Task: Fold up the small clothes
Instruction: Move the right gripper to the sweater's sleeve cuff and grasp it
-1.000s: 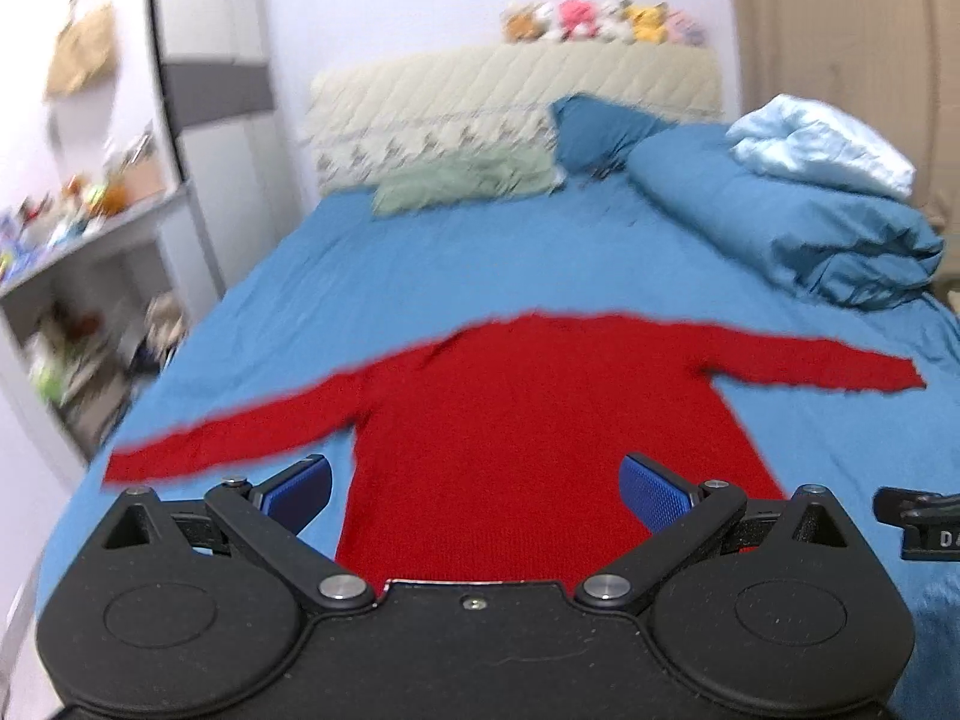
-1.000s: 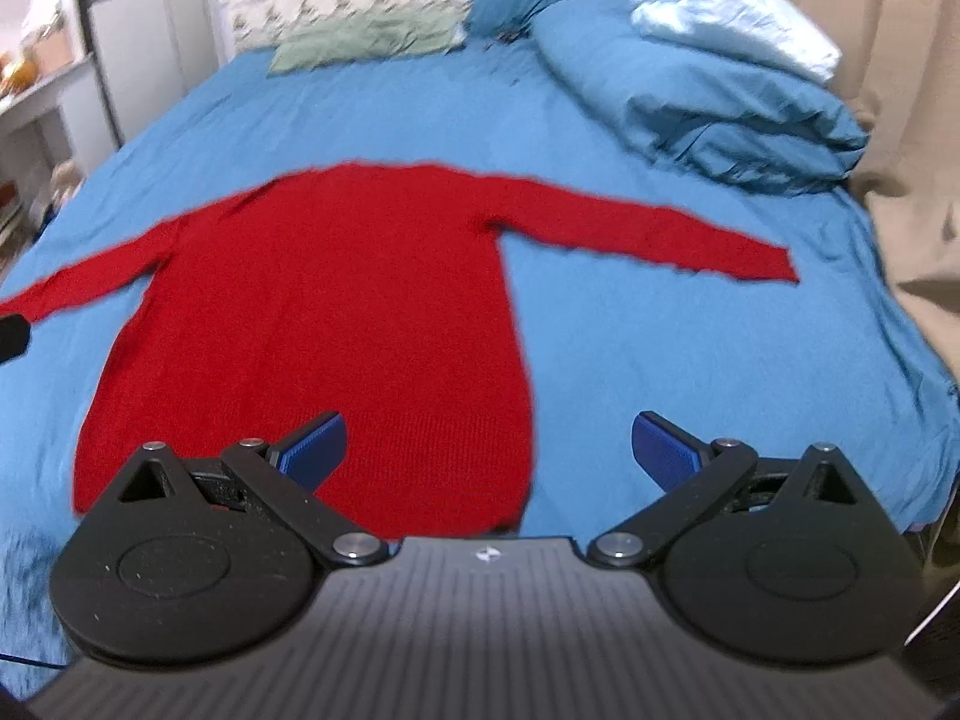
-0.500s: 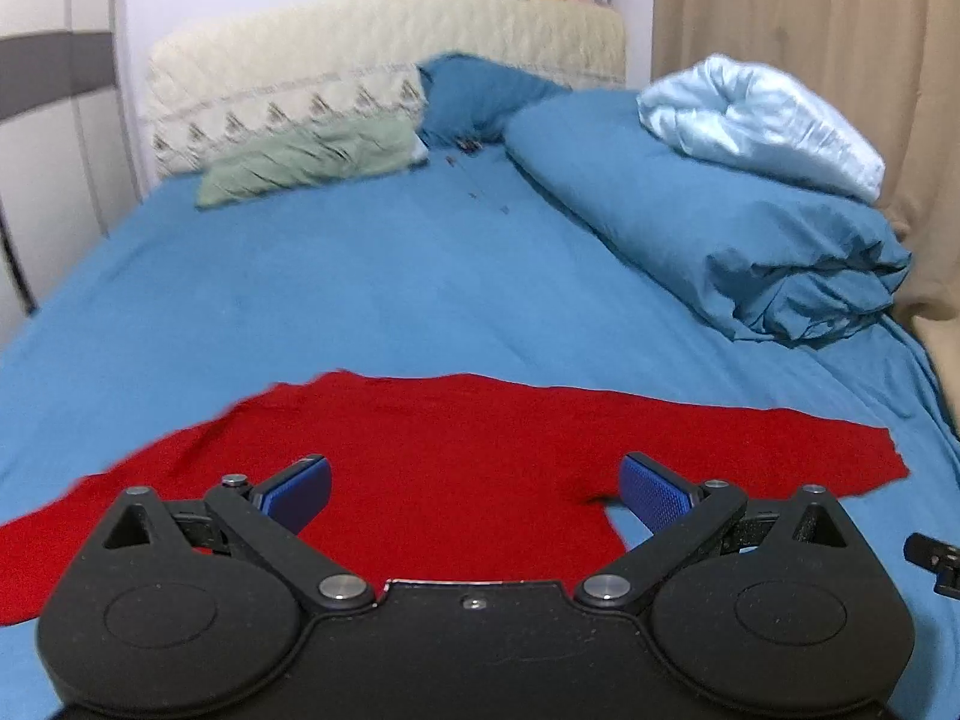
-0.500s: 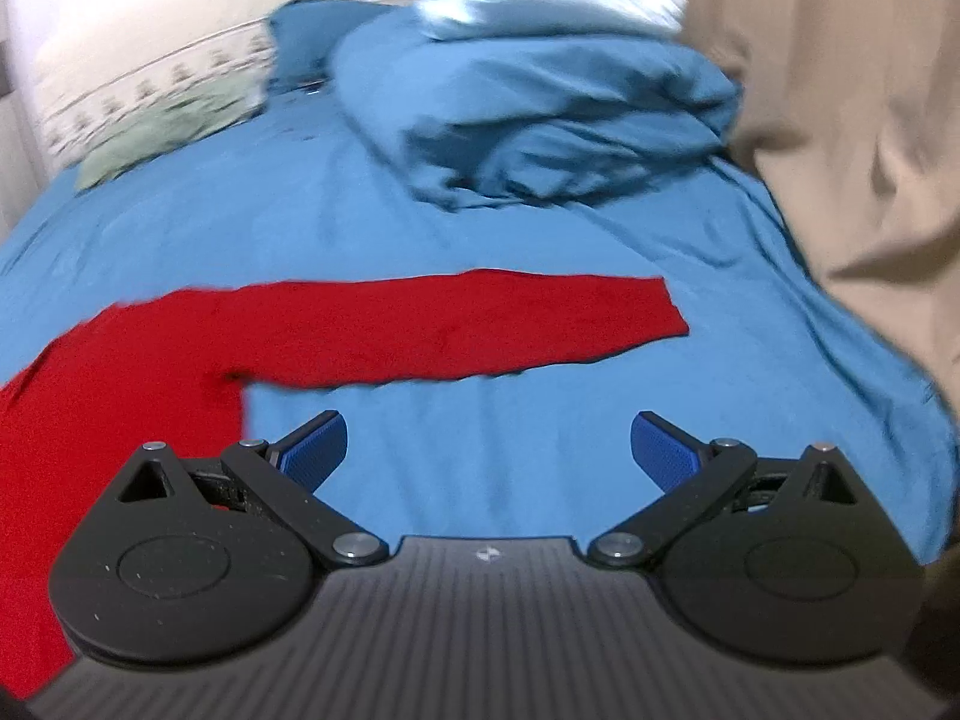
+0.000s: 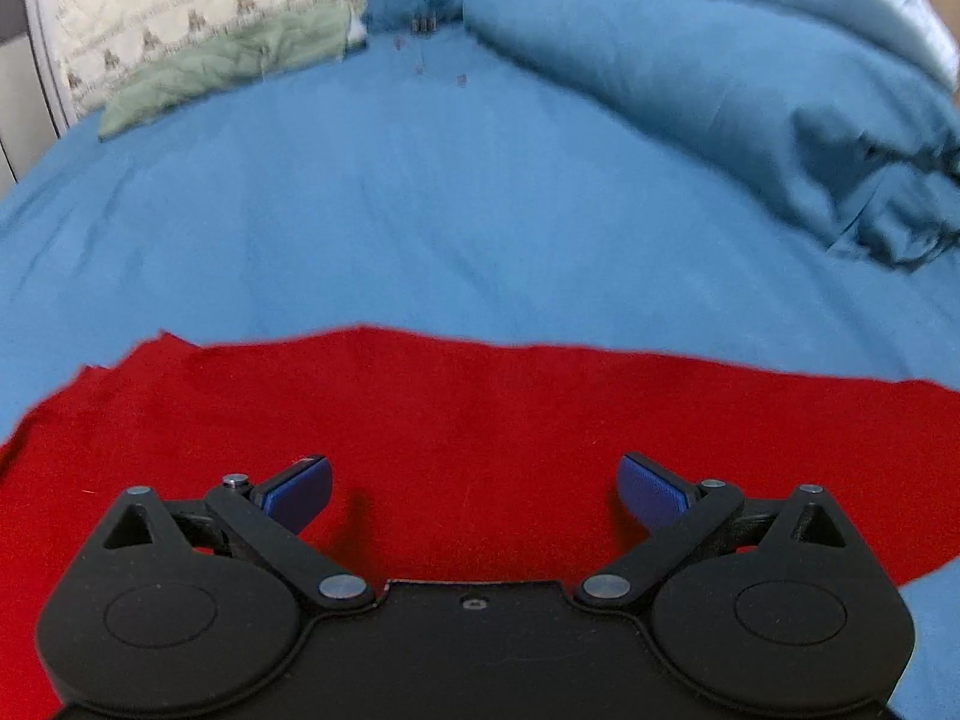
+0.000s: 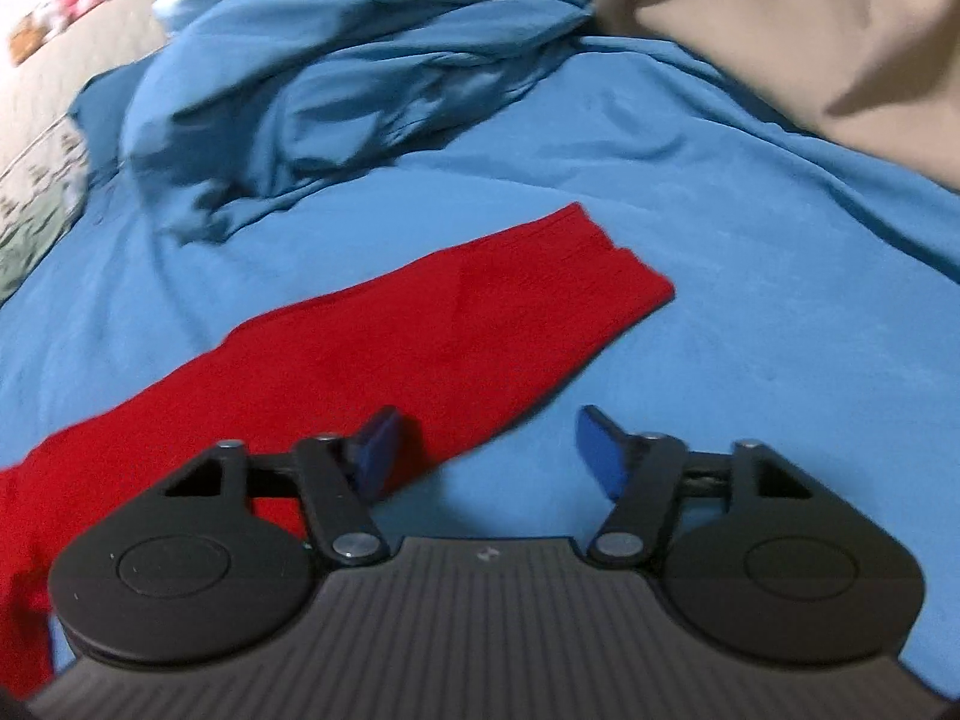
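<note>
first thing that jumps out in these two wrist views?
The red sweater, spread flat on the blue bedsheet, fills the lower half of the left view. In the right view one sleeve runs out toward the bed's edge, with the open right gripper at its near edge. The open left gripper is over the sweater's body.

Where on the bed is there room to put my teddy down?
The bare blue bedsheet between the red knit sweater and the pale green pillow is free. So is the sheet beyond the red sleeve cuff, toward the beige curtain. The rumpled blue duvet crowds the right side.
</note>
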A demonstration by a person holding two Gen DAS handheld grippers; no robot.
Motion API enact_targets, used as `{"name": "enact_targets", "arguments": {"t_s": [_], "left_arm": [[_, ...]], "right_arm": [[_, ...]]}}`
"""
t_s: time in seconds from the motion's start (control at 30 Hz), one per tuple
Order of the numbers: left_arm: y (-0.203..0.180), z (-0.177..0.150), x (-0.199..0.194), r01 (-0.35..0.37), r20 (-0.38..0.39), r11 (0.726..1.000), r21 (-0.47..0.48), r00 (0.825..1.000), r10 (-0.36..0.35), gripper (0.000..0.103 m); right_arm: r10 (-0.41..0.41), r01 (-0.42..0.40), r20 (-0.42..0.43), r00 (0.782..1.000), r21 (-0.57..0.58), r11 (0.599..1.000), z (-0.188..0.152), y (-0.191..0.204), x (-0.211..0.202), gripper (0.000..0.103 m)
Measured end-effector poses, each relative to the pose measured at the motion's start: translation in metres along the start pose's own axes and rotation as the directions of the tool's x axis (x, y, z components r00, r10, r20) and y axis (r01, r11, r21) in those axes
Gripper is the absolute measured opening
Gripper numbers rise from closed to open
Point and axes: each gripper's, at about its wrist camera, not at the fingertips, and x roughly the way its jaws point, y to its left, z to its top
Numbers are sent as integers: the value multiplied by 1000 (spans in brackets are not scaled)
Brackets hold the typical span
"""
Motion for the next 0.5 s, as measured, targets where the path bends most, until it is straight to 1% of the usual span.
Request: {"name": "enact_targets", "arguments": {"t_s": [0.07,0.1,0.13,0.2,0.27,0.33,0.37,0.43,0.5], "left_arm": [[1,1,19,-10,-75,1000,-20,997,8,102],[2,1,27,-14,-111,1000,-28,994,10,103],[1,1,32,-15,-128,999,-29,992,11,103],[1,1,34,-14,-128,1000,-16,992,12,103],[5,4,31,4,-140,1000,-20,990,-6,103],[19,5,19,33,-136,998,-59,990,-41,103],[28,8,12,45,-122,996,-81,991,-55,103],[52,11,-13,67,-71,990,-127,995,-76,103],[76,12,-37,55,-27,986,-155,998,-60,103]], "right_arm": [[-21,21,16,1000,2,1000,6,2,8,62],[-38,38,14,999,1,999,9,3,10,46],[-63,63,3,998,2,998,14,5,13,29],[-83,84,-22,996,16,996,24,5,17,21],[-85,86,-31,996,22,996,34,10,14,20],[-67,67,-12,998,6,998,44,20,4,20],[-41,41,6,999,-1,999,50,28,-6,20],[36,-35,43,998,-16,999,64,48,-27,20],[148,-146,72,986,-41,988,74,79,-52,20]]}}
